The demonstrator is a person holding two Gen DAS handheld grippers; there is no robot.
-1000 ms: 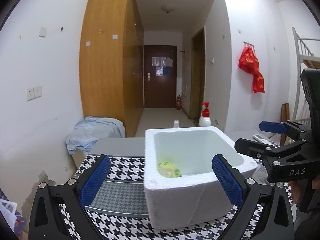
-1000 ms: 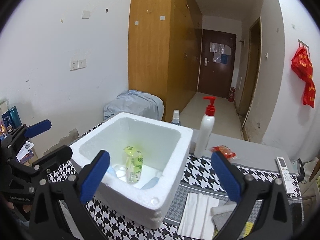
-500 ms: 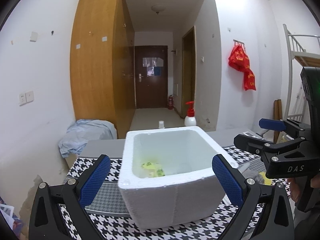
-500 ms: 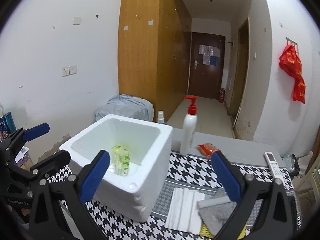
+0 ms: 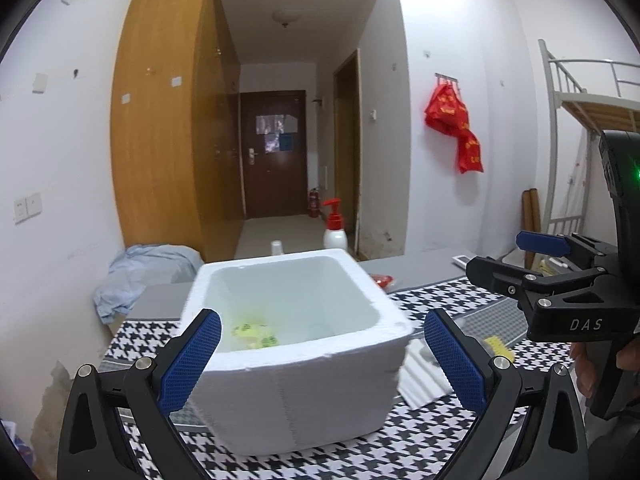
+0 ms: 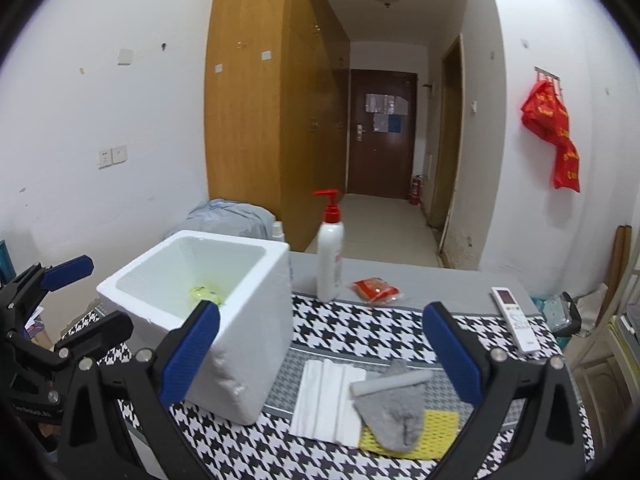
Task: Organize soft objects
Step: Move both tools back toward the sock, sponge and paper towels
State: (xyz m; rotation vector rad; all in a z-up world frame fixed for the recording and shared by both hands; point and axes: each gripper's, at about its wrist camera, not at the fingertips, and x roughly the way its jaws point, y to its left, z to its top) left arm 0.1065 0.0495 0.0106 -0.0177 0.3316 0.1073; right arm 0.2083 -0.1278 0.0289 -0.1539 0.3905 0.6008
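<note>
Both grippers, left (image 5: 320,354) and right (image 6: 320,354), were held wide open and empty. The grey sock (image 6: 394,408) lay beside the foam box (image 6: 240,344), presumably awaiting transfer.

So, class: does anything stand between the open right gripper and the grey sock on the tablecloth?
Nothing visible does. The right gripper hangs open above the grey sock, which lies on top of the white cloth and yellow cloth.

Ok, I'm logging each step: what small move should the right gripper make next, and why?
Probably lower the open right gripper onto the grey sock. It lies topmost on the cloth pile beside the foam box, and both grippers are empty.
</note>
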